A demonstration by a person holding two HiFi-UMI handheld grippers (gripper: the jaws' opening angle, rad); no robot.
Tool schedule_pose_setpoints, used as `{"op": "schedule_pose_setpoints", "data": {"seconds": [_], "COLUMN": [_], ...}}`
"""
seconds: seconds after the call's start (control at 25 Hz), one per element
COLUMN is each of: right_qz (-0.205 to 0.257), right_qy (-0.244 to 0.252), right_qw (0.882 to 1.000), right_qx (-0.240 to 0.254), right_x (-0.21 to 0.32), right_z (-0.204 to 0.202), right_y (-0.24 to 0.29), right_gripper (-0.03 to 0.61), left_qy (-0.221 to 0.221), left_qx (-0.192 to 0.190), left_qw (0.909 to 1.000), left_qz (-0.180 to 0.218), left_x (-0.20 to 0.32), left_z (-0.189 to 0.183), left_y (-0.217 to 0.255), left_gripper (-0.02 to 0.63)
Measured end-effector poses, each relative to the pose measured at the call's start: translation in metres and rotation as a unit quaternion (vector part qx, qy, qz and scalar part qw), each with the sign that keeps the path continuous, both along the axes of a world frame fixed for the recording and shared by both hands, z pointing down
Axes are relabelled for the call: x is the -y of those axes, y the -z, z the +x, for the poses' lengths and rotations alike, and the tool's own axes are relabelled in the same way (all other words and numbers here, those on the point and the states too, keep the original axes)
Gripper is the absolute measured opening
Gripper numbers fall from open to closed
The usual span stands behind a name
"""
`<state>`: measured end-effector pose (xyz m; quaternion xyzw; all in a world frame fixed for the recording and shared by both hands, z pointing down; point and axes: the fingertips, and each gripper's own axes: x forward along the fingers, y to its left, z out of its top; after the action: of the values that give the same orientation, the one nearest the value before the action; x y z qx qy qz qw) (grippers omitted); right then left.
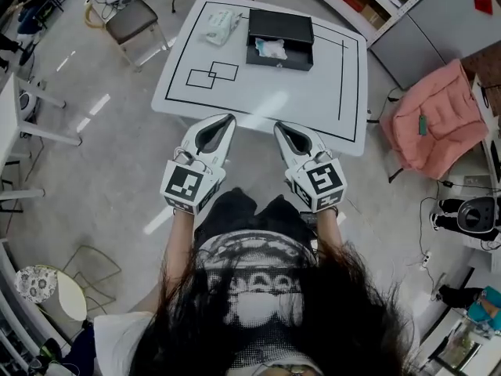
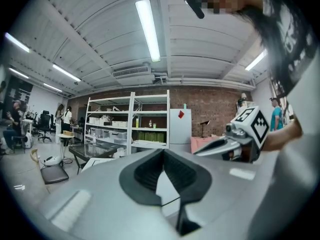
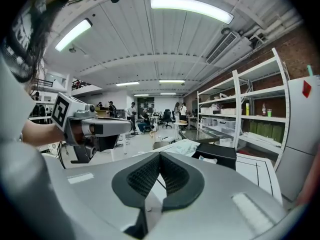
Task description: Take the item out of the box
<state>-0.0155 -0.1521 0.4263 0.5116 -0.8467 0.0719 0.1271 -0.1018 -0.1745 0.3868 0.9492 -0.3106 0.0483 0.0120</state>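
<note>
White table (image 1: 313,92), black box (image 1: 280,28), grey floor (image 1: 102,178)

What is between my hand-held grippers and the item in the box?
Nothing visible. Only bare table separates the left hand-held gripper and right hand-held gripper from the open box, where the item lies uncovered.

I stand on a pale grey floor (image 1: 102,178); ahead, a brick wall (image 2: 215,101) backs white shelves (image 2: 131,119), with strip lights (image 2: 148,29) glowing overhead.

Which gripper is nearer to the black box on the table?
Right. The right gripper lines up with the black box; the left gripper sits off to one side.
</note>
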Motion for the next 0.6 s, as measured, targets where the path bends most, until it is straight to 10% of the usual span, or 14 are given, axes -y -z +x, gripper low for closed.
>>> {"op": "schedule_pose_setpoints", "data": {"seconds": [0.6], "right_qz": [-0.011], "right_qy": [-0.019], "right_qw": [0.999], "right_qx": [-0.032], "right_x": [0.050], "right_z": [0.030], "right_y": [-0.011], "right_gripper": [-0.002], "left_qy": [-0.018], "left_qx": [-0.002], "left_qw": [0.9998], "left_qz": [-0.001], "left_x": [0.030], "left_z": [0.008], "left_y": [-0.007], "left_gripper": [0.000]}}
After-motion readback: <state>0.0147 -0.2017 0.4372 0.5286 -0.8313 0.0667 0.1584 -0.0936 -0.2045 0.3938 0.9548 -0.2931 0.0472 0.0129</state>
